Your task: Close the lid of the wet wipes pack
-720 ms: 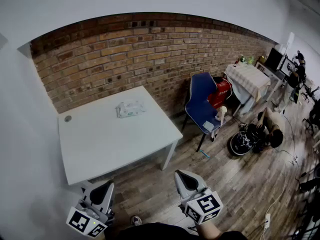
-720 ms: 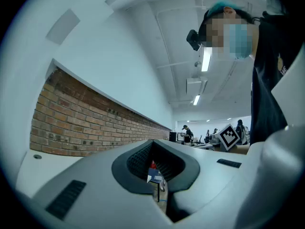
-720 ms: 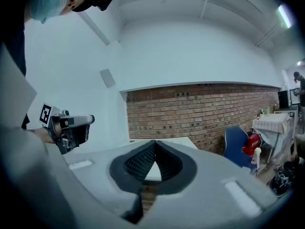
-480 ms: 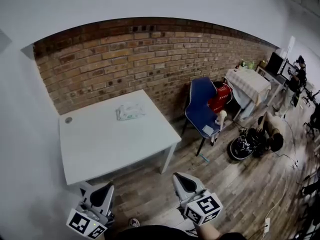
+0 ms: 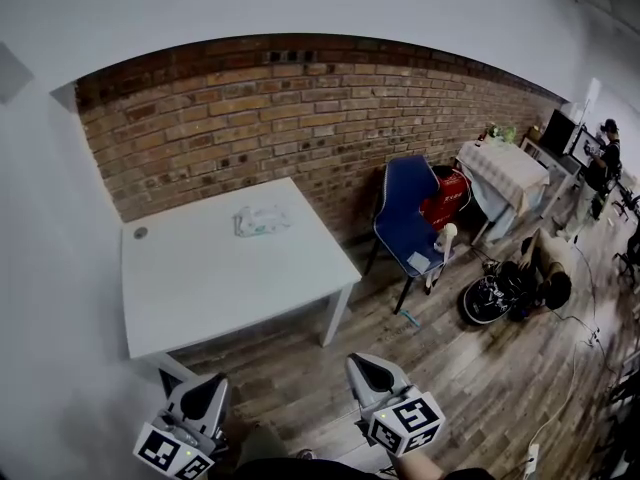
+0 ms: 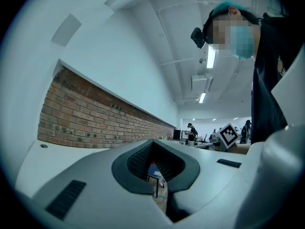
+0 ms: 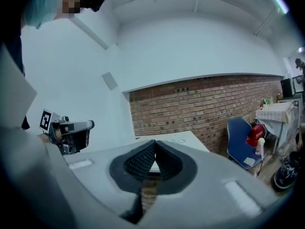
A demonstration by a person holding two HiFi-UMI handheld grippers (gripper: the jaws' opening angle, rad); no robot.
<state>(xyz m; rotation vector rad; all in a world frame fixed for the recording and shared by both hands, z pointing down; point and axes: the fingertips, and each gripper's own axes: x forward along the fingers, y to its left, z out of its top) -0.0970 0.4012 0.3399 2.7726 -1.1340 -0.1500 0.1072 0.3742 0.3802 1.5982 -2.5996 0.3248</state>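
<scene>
The pack [image 5: 262, 220] is lying on the desk [image 5: 220, 298], well away from both grippers.
It is sitting near the brick wall [image 5: 300, 118]. The left hand-held gripper [image 5: 212, 380] and right hand-held gripper [image 5: 360, 360] are hanging low, jaws pressed together, holding nothing. The pack looks soft, light and slidey, so I think pushing down on its stiffer lid is best.

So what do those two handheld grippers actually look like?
Both the left gripper and the right gripper are pale grey moulded shells tapering to a blunt nose, with dark ribbed pads lining the jaws. Each carries a white cube printed with black square markers. No cables show. The person wears a dark top.
</scene>
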